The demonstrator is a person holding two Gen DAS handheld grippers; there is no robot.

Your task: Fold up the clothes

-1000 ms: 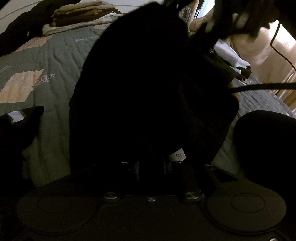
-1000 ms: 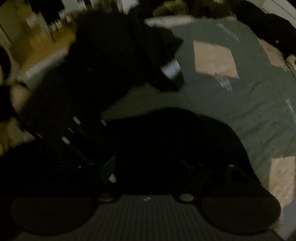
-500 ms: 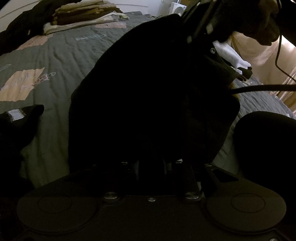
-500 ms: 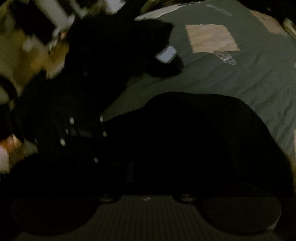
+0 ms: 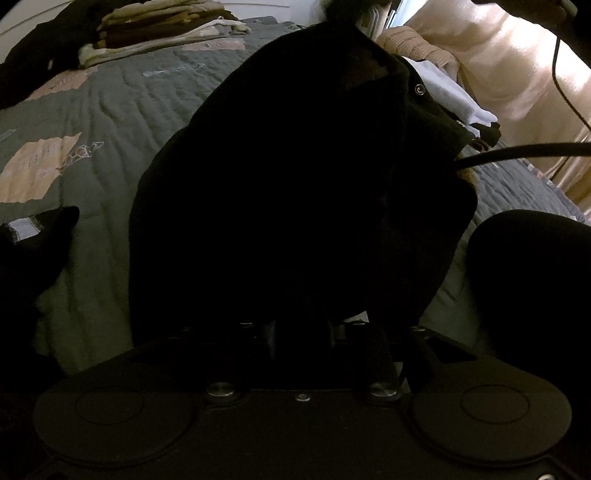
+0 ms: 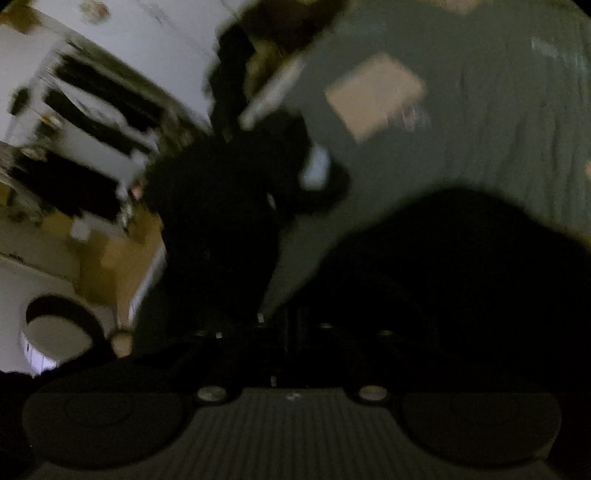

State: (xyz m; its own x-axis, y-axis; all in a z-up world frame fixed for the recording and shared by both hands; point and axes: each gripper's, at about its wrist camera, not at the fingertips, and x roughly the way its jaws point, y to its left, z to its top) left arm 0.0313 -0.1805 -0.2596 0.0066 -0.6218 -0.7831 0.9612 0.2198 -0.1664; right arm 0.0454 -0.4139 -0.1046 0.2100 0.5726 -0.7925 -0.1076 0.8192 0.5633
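Black garment (image 5: 280,192) drapes up from left claw (image 5: 301,328) toward 12 o'clock over the bed (image 5: 110,122), pinched there. Right claw (image 6: 295,332) closed; fabric between its jaws not discernible. Left is nearer.

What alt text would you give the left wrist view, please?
A black garment hangs in front of the camera, hiding the left tongs, above a grey quilted bedspread. Folded clothes are stacked at the far end of the bed.
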